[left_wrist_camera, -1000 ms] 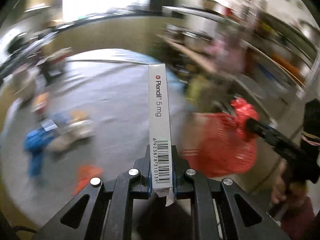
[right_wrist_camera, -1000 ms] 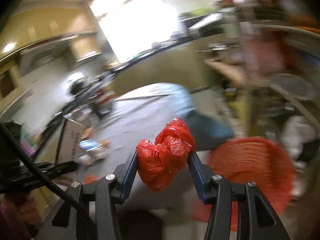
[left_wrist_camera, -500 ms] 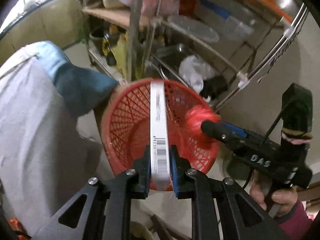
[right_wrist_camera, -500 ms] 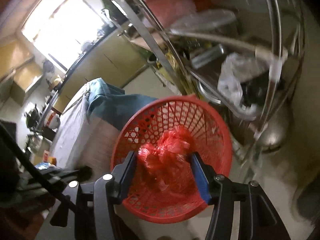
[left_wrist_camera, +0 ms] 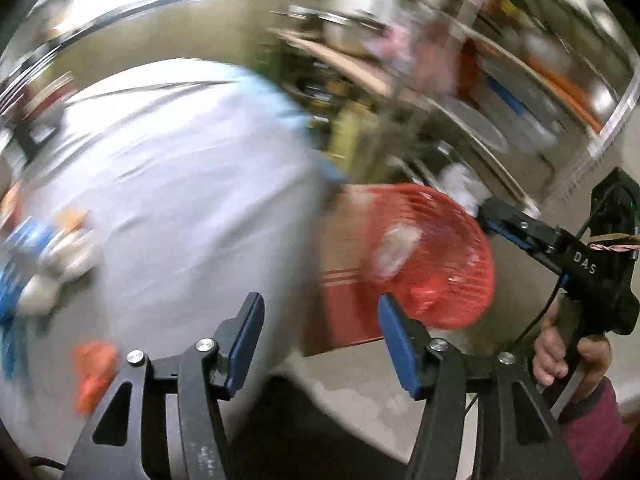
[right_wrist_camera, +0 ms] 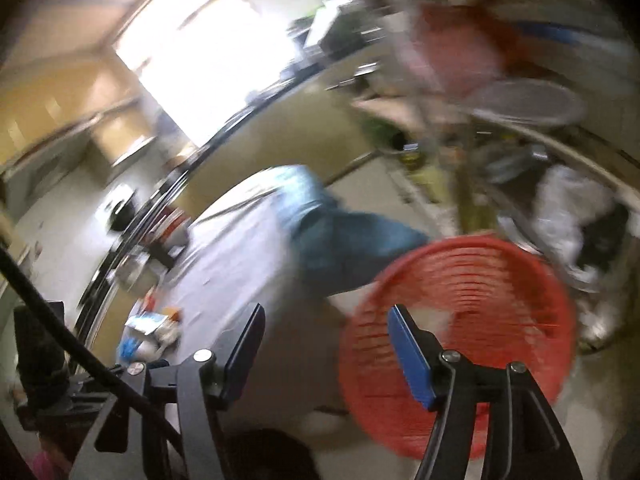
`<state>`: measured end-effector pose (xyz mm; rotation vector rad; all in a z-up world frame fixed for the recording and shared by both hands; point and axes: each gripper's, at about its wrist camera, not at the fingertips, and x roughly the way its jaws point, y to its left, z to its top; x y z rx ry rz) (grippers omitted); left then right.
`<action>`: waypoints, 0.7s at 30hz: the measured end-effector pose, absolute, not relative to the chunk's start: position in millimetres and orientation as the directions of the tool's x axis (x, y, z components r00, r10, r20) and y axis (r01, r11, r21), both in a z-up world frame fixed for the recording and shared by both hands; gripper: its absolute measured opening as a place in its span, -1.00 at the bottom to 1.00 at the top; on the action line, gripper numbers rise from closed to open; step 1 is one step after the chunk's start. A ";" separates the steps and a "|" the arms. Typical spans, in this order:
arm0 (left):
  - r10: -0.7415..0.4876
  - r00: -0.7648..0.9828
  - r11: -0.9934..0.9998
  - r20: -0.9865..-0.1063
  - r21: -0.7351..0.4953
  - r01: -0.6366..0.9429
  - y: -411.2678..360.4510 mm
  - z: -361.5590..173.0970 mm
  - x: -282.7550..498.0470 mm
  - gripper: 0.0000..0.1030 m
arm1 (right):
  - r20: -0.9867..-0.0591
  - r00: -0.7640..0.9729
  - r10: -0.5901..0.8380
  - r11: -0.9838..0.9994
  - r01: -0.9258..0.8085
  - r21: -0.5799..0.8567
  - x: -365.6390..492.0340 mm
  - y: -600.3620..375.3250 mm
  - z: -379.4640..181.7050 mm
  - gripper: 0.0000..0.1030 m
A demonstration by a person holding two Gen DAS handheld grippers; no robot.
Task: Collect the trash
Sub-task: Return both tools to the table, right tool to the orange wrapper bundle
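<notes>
Now both grippers (left_wrist_camera: 320, 320) (right_wrist_camera: 326, 334) are opening, empty, beside the red mesh basket (left_wrist_camera: 472, 240) holding blurred trash.

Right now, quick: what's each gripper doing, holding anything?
Left gripper: jaws opening, nothing between them.
Right gripper: jaws opening, nothing between them; red basket just beyond.
</notes>
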<state>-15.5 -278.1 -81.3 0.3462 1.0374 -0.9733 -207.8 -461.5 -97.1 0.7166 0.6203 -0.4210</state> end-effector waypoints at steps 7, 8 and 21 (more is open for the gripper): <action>-0.366 0.377 0.829 -0.851 -0.114 0.548 -110.6 -87.1 47.0 0.22 | -0.643 0.759 0.103 0.786 0.333 0.520 -102.5 -357.9 -99.2 0.31; -0.337 0.413 0.863 -0.846 -0.102 0.495 -83.7 -86.7 58.4 0.22 | -0.652 0.747 0.130 0.795 0.314 0.518 -89.9 -341.5 -101.9 0.31; -0.349 0.464 0.925 -0.815 -0.220 0.309 23.8 -93.5 129.6 0.30 | -0.840 0.475 0.261 0.831 0.332 0.446 7.4 -226.2 -165.3 0.08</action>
